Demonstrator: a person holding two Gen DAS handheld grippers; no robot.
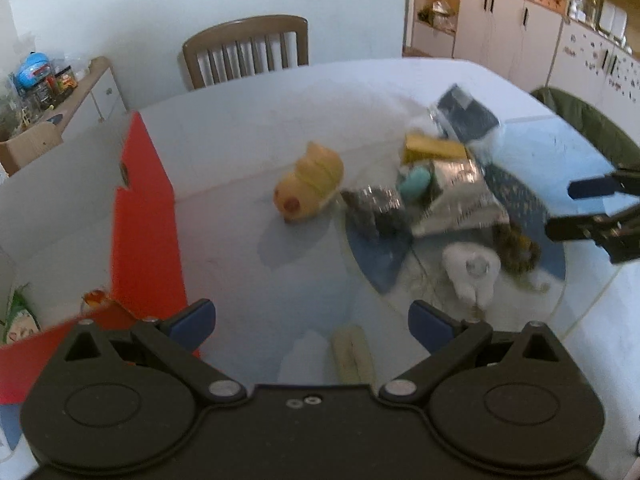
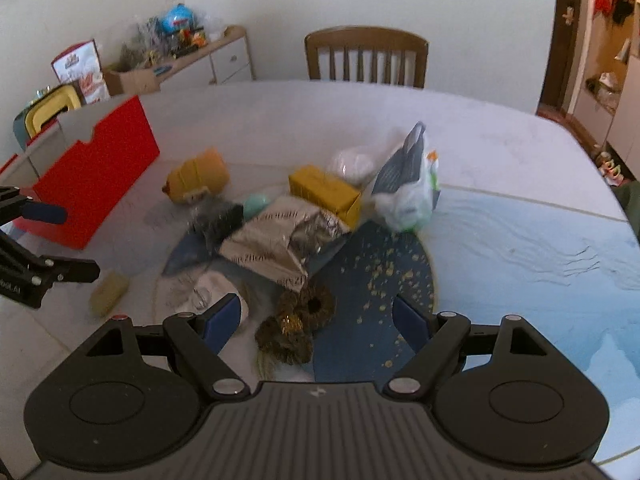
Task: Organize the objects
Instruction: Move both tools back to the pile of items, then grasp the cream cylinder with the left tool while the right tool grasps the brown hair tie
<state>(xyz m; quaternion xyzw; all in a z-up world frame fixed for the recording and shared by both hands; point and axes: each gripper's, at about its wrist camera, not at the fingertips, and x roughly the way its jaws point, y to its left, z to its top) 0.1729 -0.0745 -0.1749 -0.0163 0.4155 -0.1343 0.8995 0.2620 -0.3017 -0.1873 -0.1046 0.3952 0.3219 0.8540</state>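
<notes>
From the left wrist view, the left claw (image 1: pixel 312 322) stood wide and held nothing, hovering low over the table (image 1: pixel 248 148). A pale oblong block (image 1: pixel 352 354) lay on the table between its fingers but touching neither. Just to the left stood the red box (image 1: pixel 144 224); something orange and something green showed at its near corner, though whether they lay inside I could not tell. A yellow plush toy (image 1: pixel 310 184) sat alone near the middle of the table. Right of it, a heap lay crowded on a round blue mat (image 1: pixel 380 264): a dark crinkled packet (image 1: pixel 374 206), a silver foil pouch (image 1: pixel 460 200), a yellow carton (image 1: pixel 434 148), a teal egg-shaped thing (image 1: pixel 416 184) and a white soft item (image 1: pixel 472 276). The right claw (image 1: pixel 568 210) reached in from the right edge, also wide.

From the right wrist view, the right claw (image 2: pixel 318 320) was spread wide and empty above a brown scrunchie-like ring (image 2: pixel 304 316) at the near edge of the mat. Behind it the foil pouch, the yellow carton, a white plastic bag (image 2: pixel 408 192) and the plush toy lay loose, all well apart from the red box at far left.

By my judgement the sorting was barely begun: nearly everything was left on the table, and neither claw had yet picked anything up.
</notes>
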